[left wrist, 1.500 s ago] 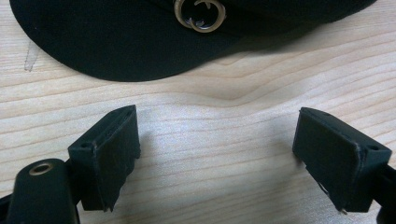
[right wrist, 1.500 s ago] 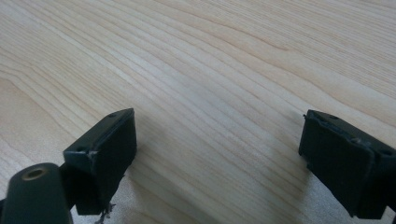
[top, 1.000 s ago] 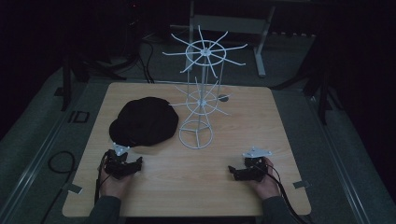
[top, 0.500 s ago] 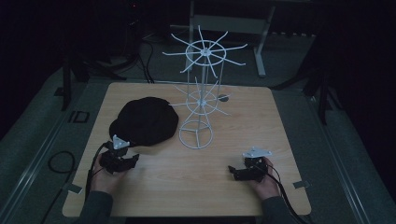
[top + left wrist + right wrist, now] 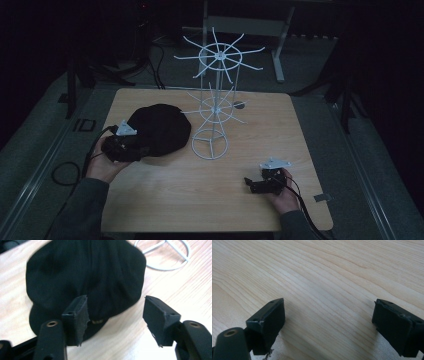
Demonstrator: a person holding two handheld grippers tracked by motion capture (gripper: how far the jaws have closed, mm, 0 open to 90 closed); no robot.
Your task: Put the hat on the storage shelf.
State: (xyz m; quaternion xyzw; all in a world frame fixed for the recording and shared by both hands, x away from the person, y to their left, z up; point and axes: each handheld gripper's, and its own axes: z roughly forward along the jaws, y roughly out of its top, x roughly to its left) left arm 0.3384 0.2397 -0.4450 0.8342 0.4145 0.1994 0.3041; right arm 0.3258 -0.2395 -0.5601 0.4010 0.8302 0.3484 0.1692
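Observation:
A black cap [image 5: 161, 128] lies crown up on the left half of the wooden table [image 5: 165, 200]. In the left gripper view the cap [image 5: 85, 272] spreads out just beyond the jaws. My left gripper [image 5: 138, 148] hovers at the cap's near-left edge, open; its jaws [image 5: 116, 303] have just been opening, with nothing between the pads. A white wire hat stand [image 5: 215, 100] rises in the table's middle, and its base ring [image 5: 172, 262] appears past the cap. Near the front right, my right gripper [image 5: 251, 185] rests low and open over bare wood [image 5: 329, 307].
A small dark disc [image 5: 239, 105] lies on the table behind the stand. The stand's wire arms spread wide at two levels. Cables trail from both grippers off the table's front and left edges. Dark floor surrounds the table.
My left hand has lifted and moved away from the front edge up to the cap's near-left edge. The right hand has stayed where it was.

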